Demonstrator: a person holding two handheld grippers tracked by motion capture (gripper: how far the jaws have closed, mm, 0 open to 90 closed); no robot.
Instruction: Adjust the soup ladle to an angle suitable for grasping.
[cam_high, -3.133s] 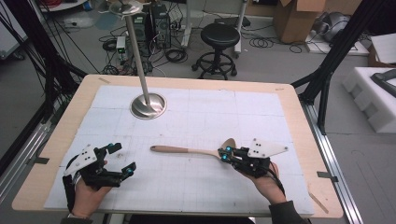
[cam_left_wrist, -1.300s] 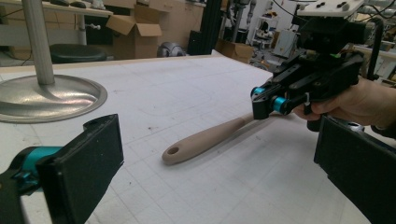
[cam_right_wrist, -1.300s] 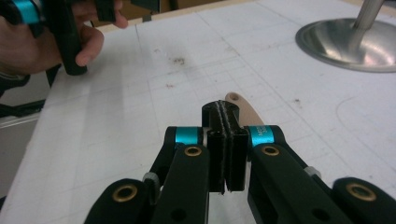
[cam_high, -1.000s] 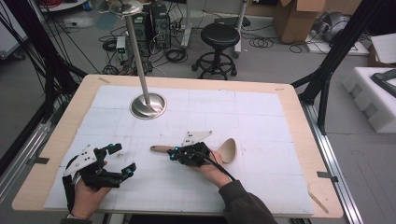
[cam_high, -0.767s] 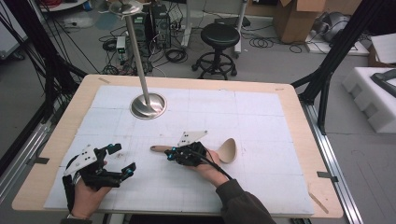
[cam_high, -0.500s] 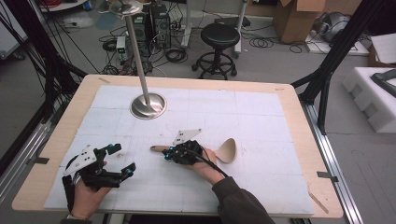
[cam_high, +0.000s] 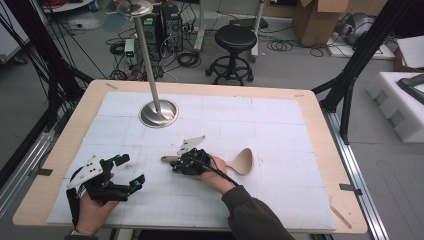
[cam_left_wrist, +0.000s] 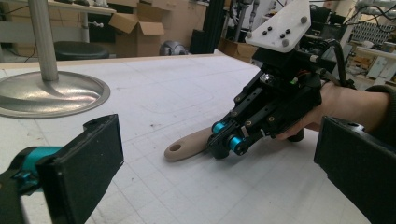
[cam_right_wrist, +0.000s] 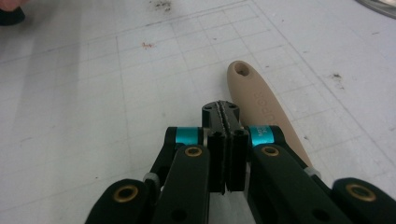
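A wooden spoon (cam_high: 244, 161) lies flat on the white mat, bowl to the right, handle end with its hole pointing left. My right gripper (cam_high: 175, 167) hovers low over the handle near that end, jaws shut with nothing between them. In the right gripper view the shut tips (cam_right_wrist: 226, 109) sit just left of the handle (cam_right_wrist: 259, 100), which runs under the right finger. The left gripper (cam_high: 129, 171) rests at the front left, open and empty. Its pads (cam_left_wrist: 84, 168) frame the spoon handle (cam_left_wrist: 187, 145) and the right gripper (cam_left_wrist: 224, 144) farther off.
A metal stand with a round base (cam_high: 159, 113) and a tall pole rises at the back left of the mat. The wooden table edge (cam_high: 40, 200) frames the mat. A stool (cam_high: 235, 37) and cables lie on the floor beyond.
The right hand has slid left along the spoon, from its bowl end to near its handle end, jaws staying shut. The spoon and the left gripper have not moved.
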